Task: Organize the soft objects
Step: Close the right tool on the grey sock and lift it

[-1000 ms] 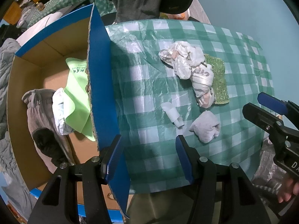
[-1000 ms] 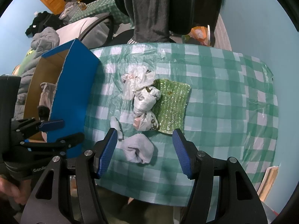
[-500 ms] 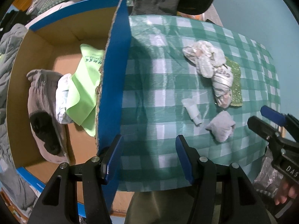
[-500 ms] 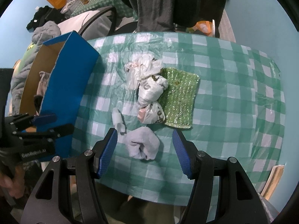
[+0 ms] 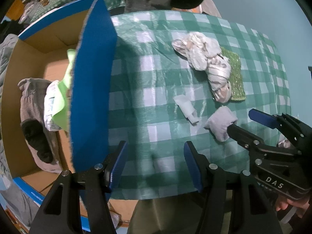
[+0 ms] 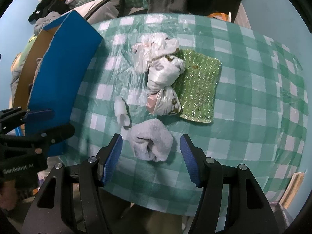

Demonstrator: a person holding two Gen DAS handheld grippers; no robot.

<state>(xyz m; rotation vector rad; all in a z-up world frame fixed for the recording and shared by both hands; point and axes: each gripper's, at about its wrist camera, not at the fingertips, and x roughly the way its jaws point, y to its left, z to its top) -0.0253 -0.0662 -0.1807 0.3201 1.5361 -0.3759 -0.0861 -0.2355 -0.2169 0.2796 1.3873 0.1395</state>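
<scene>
The inside of the blue cardboard box (image 5: 93, 81) is laid open only in the left wrist view: one grey sock with a dark toe (image 5: 33, 117), one white cloth (image 5: 49, 109) and one light green cloth (image 5: 62, 97) are seen in it, while in the right wrist view little beyond its outer wall is shown. The left gripper (image 5: 154, 167) is held spread, its jaws having just been opening, with nothing between them. On the checked tablecloth (image 6: 253, 117) five things are counted: one rolled grey sock (image 6: 151, 143) near the front edge, one small white roll (image 6: 121, 113) just beside it, two knotted plastic bags (image 6: 161, 78) and one glittering green mat (image 6: 198, 85) partly under them. The right gripper (image 6: 151, 159) is spread with the sock lying between its pads, not pinched.
</scene>
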